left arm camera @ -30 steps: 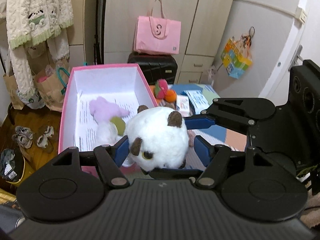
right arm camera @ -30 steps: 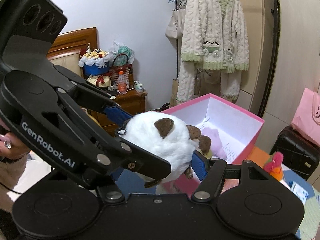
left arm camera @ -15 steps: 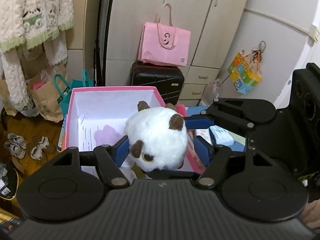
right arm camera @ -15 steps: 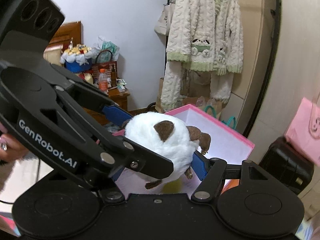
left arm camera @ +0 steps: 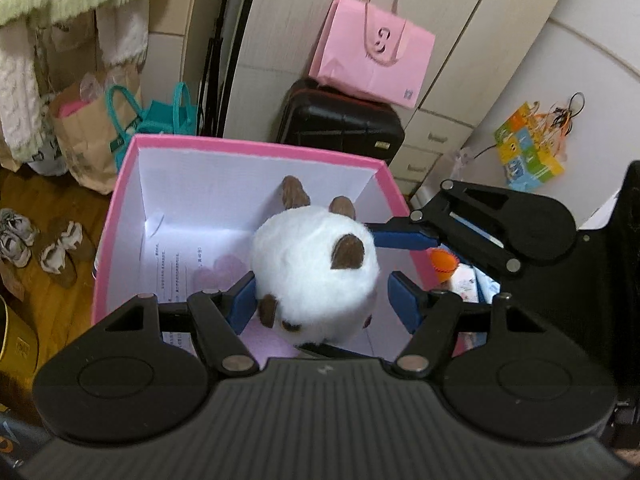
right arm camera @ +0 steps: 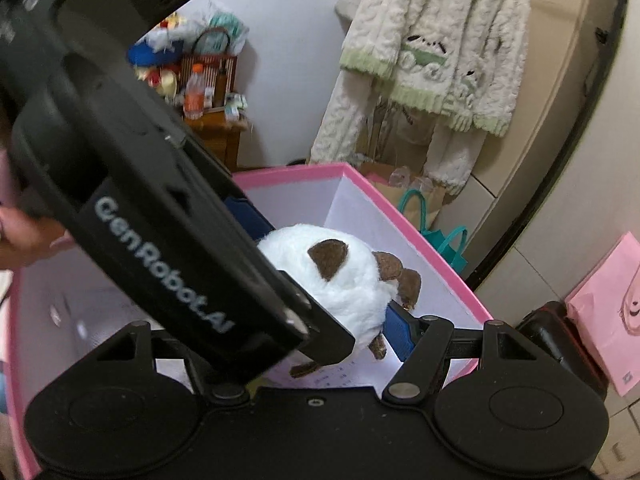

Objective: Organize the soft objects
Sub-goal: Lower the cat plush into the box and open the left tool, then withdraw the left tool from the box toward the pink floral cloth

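A round white plush toy with brown ears hangs over the open pink box; it also shows in the right wrist view. My left gripper touches it with the left pad; a gap shows at the right pad. My right gripper presses the toy between its blue pads. The box shows in the right wrist view too. A pale pink soft toy lies on the box floor, mostly hidden.
An orange ball and papers lie to the right of the box. A black suitcase with a pink bag stands behind. Paper bags and shoes lie on the floor to the left.
Both grippers have carried the white plush forward and down over the box interior. The left gripper's right pad now stands a little off the toy.
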`<action>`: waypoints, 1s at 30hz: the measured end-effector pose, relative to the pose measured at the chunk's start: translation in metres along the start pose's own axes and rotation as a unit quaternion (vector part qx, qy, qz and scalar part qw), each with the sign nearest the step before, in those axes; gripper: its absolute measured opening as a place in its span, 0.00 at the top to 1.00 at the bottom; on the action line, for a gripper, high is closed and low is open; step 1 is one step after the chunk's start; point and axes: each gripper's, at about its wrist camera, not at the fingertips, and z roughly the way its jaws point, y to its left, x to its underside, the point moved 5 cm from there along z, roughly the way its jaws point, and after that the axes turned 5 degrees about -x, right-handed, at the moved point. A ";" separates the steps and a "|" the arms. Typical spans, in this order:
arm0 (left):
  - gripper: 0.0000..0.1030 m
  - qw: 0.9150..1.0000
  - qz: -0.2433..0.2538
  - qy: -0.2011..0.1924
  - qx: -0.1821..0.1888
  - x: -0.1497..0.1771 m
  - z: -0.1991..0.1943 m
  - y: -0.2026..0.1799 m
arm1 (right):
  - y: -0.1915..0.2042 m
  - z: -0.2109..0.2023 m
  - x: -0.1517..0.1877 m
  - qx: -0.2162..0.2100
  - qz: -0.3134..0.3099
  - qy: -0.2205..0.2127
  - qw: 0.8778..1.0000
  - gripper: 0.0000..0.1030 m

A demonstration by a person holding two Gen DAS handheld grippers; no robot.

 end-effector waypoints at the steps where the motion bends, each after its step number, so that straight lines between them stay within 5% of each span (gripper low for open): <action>1: 0.34 1.000 -0.001 0.006 0.001 0.000 0.003 0.000 | 0.000 0.003 0.001 0.003 -0.005 0.006 1.000 0.29; 10: 0.34 1.000 0.004 -0.001 -0.003 -0.001 0.007 0.000 | -0.009 0.017 0.012 0.017 0.019 0.042 0.999 0.26; 30: 0.32 0.990 0.116 -0.053 -0.067 0.039 -0.098 -0.041 | 0.023 -0.050 0.022 0.041 0.062 0.018 0.997 0.26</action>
